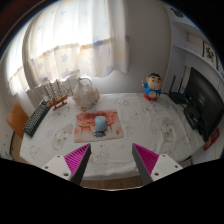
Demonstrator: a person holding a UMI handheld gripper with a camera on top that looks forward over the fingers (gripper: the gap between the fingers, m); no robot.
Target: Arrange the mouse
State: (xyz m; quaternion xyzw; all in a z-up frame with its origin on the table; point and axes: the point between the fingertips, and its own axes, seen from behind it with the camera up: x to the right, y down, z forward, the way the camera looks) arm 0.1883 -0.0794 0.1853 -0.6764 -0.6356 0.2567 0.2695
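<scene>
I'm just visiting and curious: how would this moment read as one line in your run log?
task: arrange mouse | gripper: open, empty | mouse: on mat, ahead of fingers | keyboard: beside the mat | stage: approach, not yet grasped

Keyboard (36, 118), figurine (152, 87), curtains (70, 40)

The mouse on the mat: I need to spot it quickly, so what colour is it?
Light blue mouse, on the reddish mat; gripper view.

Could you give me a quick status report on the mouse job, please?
Gripper open, holding nothing. Mouse on mouse pad, beyond the fingers. Path clear; keyboard off to the side.
</scene>
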